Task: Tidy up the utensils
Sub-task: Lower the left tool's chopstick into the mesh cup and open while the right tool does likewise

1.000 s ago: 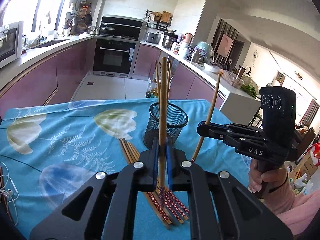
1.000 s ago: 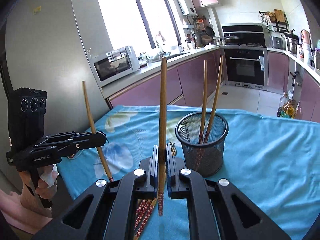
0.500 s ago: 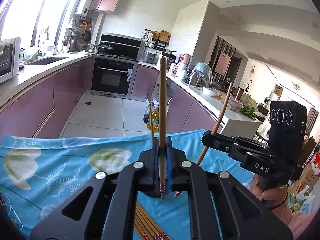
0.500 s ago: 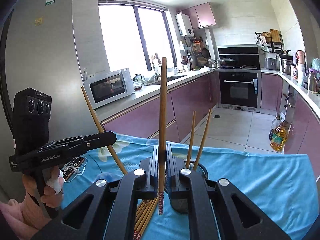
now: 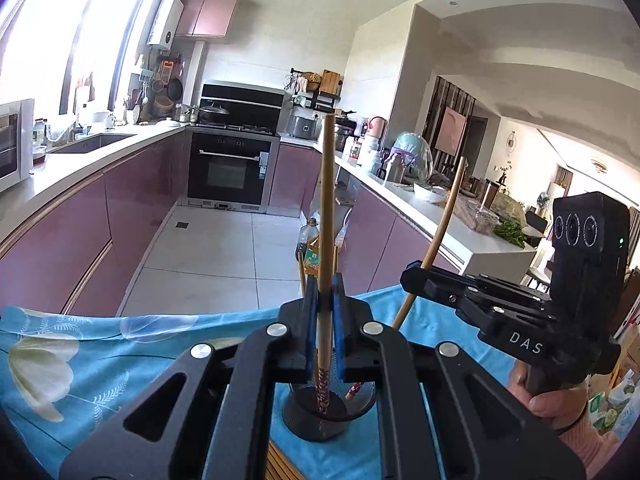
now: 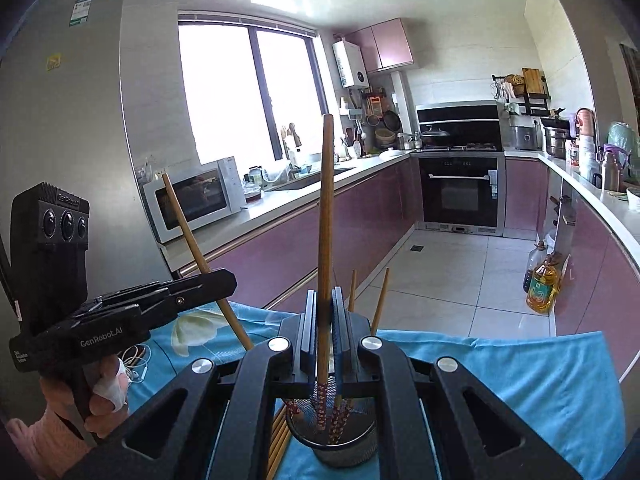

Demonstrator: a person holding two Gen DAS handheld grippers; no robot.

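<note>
- The left tool (image 5: 325,312) is squeezing one chopstick (image 5: 326,240), holding it straight up over the mesh cup (image 5: 320,420).
- The right tool (image 6: 325,320) is pinching its own chopstick (image 6: 324,240) above the same mesh cup (image 6: 344,444).
- I think the dropping-in step is happening. Next, each tip is needing to point into the cup before the tool lets go.
- More chopsticks (image 6: 280,440) are lying on the blue tabletop (image 6: 520,380), mostly hidden by the tool, so I cannot count them.

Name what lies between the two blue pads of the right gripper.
A wooden chopstick, upright, clamped by the right gripper, patterned end down at the mesh holder; seen in the right wrist view.
</note>
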